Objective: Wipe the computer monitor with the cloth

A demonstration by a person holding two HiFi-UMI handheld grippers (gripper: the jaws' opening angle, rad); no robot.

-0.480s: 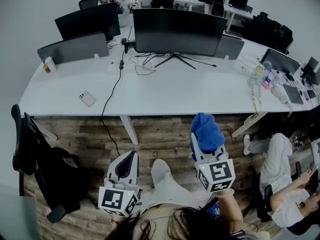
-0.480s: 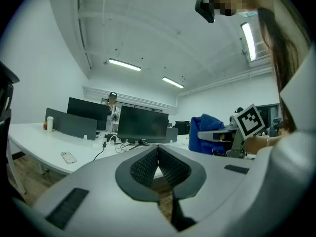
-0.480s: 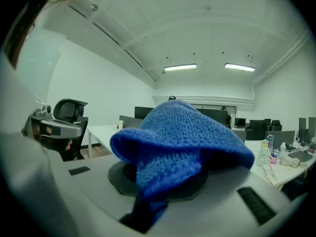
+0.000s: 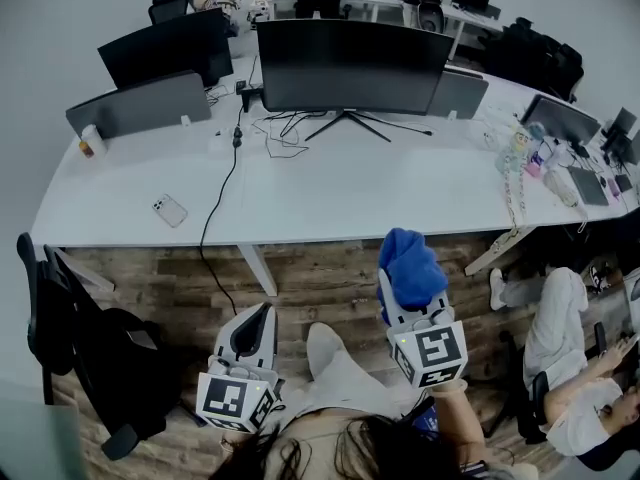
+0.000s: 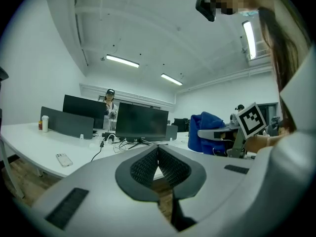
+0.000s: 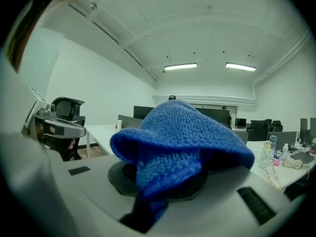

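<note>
Cloth in hand, wiping yet to start: the right gripper was clamped on the single blue cloth. It held the cloth bunched above the wood floor, short of the white desk. The left gripper hung beside it, jaws pressed together on nothing. Little had altered in the previous half second. Both grippers kept their places in the head view, while the desk's near edge slid a touch lower and leftward, suggesting the wearer's head had shifted rather than the tools. The cloth therefore remained well apart from the large curved monitor at the desk's far side. In view were two grippers, one cloth, two dark monitors at that end (the second monitor behind and to the left), two grey dividers, one phone and one black cable trailing across the desk.
</note>
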